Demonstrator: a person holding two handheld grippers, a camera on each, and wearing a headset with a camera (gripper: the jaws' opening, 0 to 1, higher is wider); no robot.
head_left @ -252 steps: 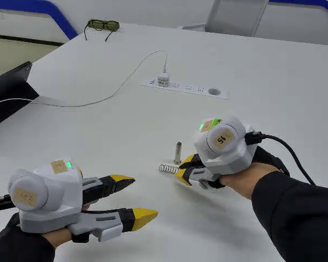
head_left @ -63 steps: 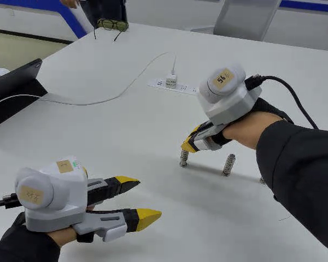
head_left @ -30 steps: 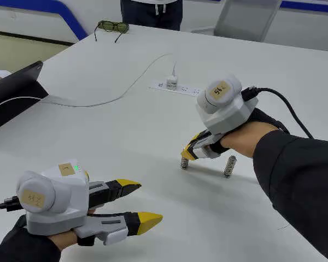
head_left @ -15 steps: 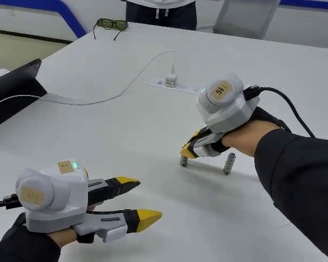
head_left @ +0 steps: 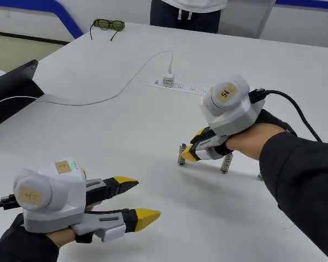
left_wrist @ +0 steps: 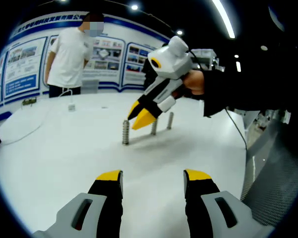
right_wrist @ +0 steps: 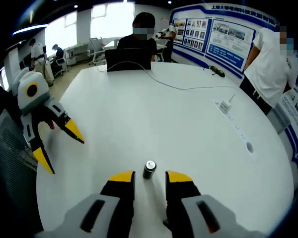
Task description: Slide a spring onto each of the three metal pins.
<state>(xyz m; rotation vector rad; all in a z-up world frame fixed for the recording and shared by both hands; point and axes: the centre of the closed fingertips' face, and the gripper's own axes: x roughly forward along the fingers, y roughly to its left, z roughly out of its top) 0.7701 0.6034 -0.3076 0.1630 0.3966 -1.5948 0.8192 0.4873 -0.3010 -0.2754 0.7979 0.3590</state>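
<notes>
— Right claw (right_wrist: 150,177) first: how did it stand?
— Jaws slightly apart, astride the first pin (right_wrist: 149,169); the pin's bright top sat in the gap between the yellow tips, and I saw no pinch on it.
— And the spring (head_left: 181,158)?
— Its coils were round that pin, down to the table (head_left: 126,125); a second pin (head_left: 226,162) stood near on its right, coiled as well; a third pin (head_left: 260,176) peeped out by the sleeve, too small to tell whether it wore one.
— How would such a spring handle?
— Light and lively, I judged; thin wire, smooth, quick to flick away if squeezed hard across the coils; a soft hold on both sides near the upper end would have suited, or a push on the top coil alone.
— The pins?
— Stiff steel, but each stood free on its end, so a sideways knock looked likely to tip one; any pressing wanted to go straight down.
— The other claw?
— Left claw (head_left: 138,199) hung low at the near edge, jaws wide, gripping nothing, well apart from the pins.
— Further out?
— A power strip (head_left: 180,86) with a white cable (head_left: 120,90) trailing left; glasses (head_left: 106,24) near the far edge; a person (head_left: 188,11) stood beyond.
</notes>
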